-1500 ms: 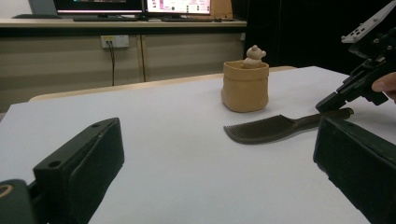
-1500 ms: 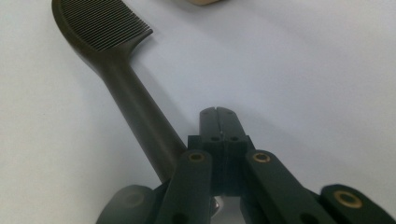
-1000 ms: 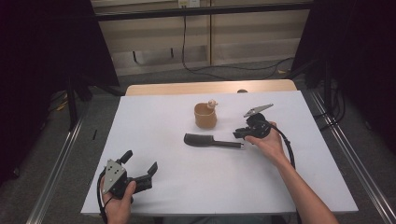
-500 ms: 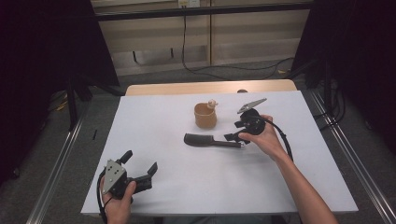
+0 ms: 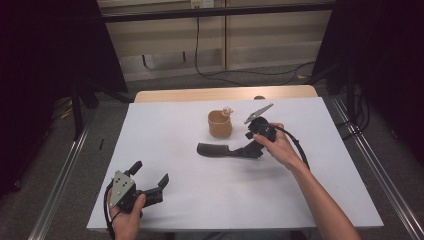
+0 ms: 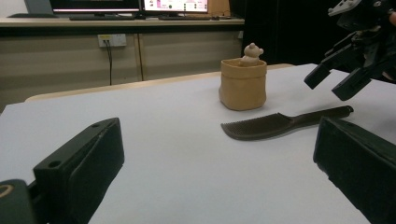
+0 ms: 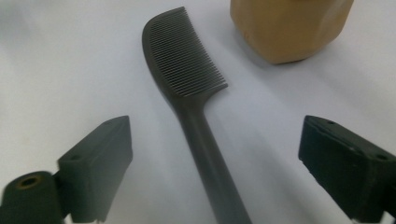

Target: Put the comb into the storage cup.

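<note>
Sitting at the near left corner of the white table (image 5: 165, 125), the left gripper (image 5: 150, 177) is held in the person's left hand (image 5: 126, 220), low over the surface, with its jaws spread wide and nothing between them. From the left gripper view you can see those two black jaws framing the tabletop, pointed toward the middle of the table.

Moving toward the center, there's a black comb (image 5: 220, 150) lying flat on the table, toothed end to the left, handle running off to the right. Just behind it, a bit apart, is a small tan pouch-like cup (image 5: 220, 125) with a tiny bear figure (image 5: 227, 110) poking out of the top; the bear (image 6: 252, 51) is pretty clear in the left gripper view.

Further right, the right gripper (image 5: 247, 150) is in the person's right hand (image 5: 281, 149), angled down over the comb's handle end. In the right gripper view the jaws are wide apart on either side of the comb (image 7: 196, 116) handle, not touching it. The cup (image 7: 289, 28) sits at the top right there, near the teeth.
</note>
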A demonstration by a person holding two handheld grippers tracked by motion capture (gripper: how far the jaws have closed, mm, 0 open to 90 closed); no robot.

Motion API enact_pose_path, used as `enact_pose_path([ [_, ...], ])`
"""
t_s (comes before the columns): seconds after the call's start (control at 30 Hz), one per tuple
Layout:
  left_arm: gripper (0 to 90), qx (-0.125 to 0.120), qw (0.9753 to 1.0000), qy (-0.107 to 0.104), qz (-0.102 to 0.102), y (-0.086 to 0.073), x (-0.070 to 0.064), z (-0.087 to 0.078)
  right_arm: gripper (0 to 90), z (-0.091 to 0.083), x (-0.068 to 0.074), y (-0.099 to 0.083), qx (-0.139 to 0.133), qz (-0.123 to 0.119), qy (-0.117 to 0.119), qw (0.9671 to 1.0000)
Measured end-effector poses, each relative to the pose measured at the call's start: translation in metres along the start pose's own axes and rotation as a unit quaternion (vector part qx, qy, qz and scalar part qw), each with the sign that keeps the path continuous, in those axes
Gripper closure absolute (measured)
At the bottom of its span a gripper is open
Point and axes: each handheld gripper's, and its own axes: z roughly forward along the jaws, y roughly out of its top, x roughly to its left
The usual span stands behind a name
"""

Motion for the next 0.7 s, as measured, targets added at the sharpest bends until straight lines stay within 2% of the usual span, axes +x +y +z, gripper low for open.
enact_pose_path([
  [0.07, 1.9, 0.001, 1.0000, 0.000, 0.003, 0.000, 0.000, 0.000, 11.3, 0.002, 0.000, 0.001, -0.009, -0.009, -0.012, 0.9998],
  [0.1, 1.9, 0.000, 1.0000, -0.001, 0.003, 0.000, 0.000, 0.000, 11.4, 0.003, 0.000, 0.002, -0.011, -0.004, -0.018, 0.9998],
  [0.17, 1.9, 0.000, 1.0000, -0.001, 0.001, 0.000, 0.000, 0.000, 10.2, 0.004, -0.002, 0.003, -0.009, 0.006, -0.001, 0.9999],
  [0.23, 1.9, 0.001, 1.0000, -0.001, 0.001, 0.000, 0.000, 0.000, 11.2, 0.005, 0.000, 0.004, -0.005, -0.009, -0.010, 0.9999],
  [0.3, 1.9, 0.000, 1.0000, -0.004, 0.001, 0.000, 0.000, 0.000, 8.1, 0.005, 0.001, 0.005, 0.011, -0.010, -0.002, 0.9999],
  [0.4, 1.9, -0.004, 0.9999, -0.009, 0.004, 0.001, -0.001, 0.000, 10.0, 0.008, 0.004, 0.008, 0.042, -0.035, 0.016, 0.9983],
  [0.43, 1.9, -0.002, 0.9999, -0.009, 0.007, 0.001, -0.001, 0.000, 10.9, 0.009, 0.004, 0.009, 0.050, -0.042, 0.015, 0.9978],
  [0.53, 1.9, -0.002, 0.9999, -0.009, 0.004, 0.000, -0.001, 0.001, 10.3, 0.015, 0.007, 0.012, 0.074, -0.062, 0.024, 0.9951],
  [0.7, 1.9, -0.002, 1.0000, -0.008, 0.004, 0.000, -0.001, 0.000, 18.2, 0.024, 0.009, 0.020, 0.112, -0.087, 0.026, 0.9896],
])
